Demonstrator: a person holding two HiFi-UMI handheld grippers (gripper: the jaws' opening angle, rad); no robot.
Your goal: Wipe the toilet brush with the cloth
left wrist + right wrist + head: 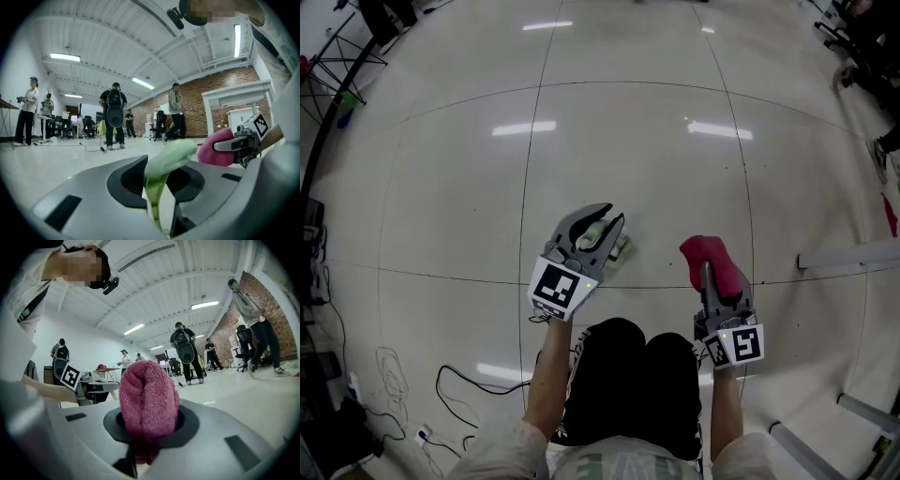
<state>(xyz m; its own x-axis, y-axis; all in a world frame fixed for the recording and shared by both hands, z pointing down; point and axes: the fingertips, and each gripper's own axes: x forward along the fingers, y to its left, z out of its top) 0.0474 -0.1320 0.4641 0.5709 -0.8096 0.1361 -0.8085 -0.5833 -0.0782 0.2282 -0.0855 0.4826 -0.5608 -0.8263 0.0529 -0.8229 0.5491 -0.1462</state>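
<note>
In the head view my left gripper (607, 219) is shut on the pale green toilet brush (619, 249), which hangs low over the tiled floor. The left gripper view shows the brush's green stem and its wider top (168, 154) pinched between the jaws of the left gripper (161, 190). My right gripper (710, 270) is shut on a bunched pink cloth (710, 251). That cloth (147, 397) fills the gap in the right gripper (147, 430) and bulges past the tips. The two grippers point forward side by side, apart from each other.
The person's dark-trousered knees (628, 375) lie just below the grippers. Black cables (459, 384) trail on the floor at the lower left. Grey metal frame legs (848, 258) stand at the right. Several people (113, 115) stand far off in the hall.
</note>
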